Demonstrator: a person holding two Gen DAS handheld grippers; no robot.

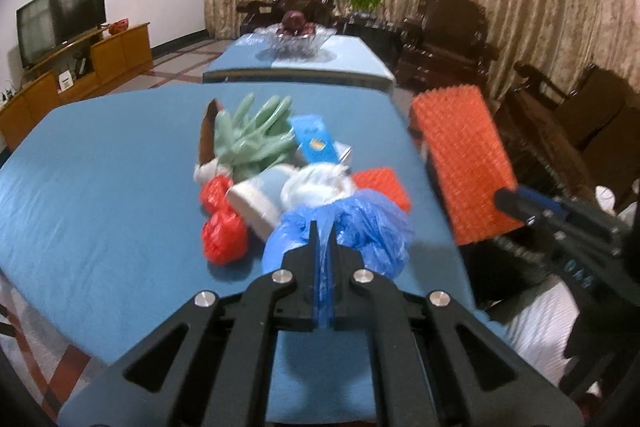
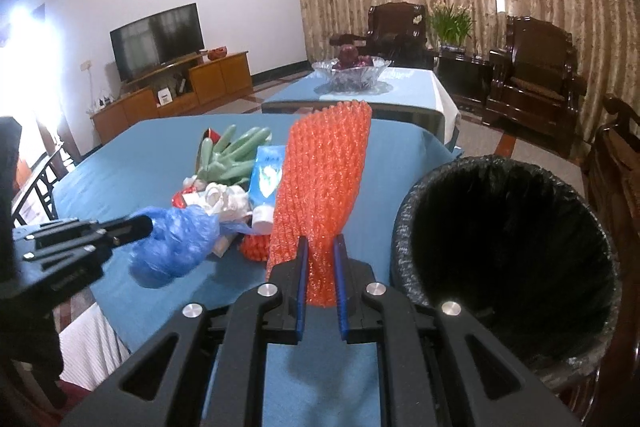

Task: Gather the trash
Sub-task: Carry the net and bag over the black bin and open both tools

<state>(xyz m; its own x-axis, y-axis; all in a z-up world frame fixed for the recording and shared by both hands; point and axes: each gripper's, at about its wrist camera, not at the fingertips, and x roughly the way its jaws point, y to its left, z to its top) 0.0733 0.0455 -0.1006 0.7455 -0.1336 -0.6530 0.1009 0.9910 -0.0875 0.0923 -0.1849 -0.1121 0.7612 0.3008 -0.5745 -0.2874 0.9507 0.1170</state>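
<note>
1. Where the left wrist view looks along the blue-covered desk [image 1: 100,163], the cloth's right edge runs close beside the trash pile, with bare cloth to the left.
2. The left gripper [image 1: 323,239] is pinched almost shut on the blue plastic bag [image 1: 352,223] at the pile's near end.
3. Behind it lie a red plastic bag [image 1: 220,227], green rubber gloves [image 1: 252,135] and a blue packet [image 1: 314,139].
4. Off the right edge, the right gripper [image 1: 505,201] holds up an orange foam net [image 1: 460,167].
5. In the right wrist view, the right gripper [image 2: 321,247] clamps the orange foam net's lower end, jaws narrowly apart.
6. The net stands upright between the pile and the black-lined trash bin [image 2: 408,227].
7. The bin sits just beside the desk's right edge; its inside is too dark to make out.
</note>
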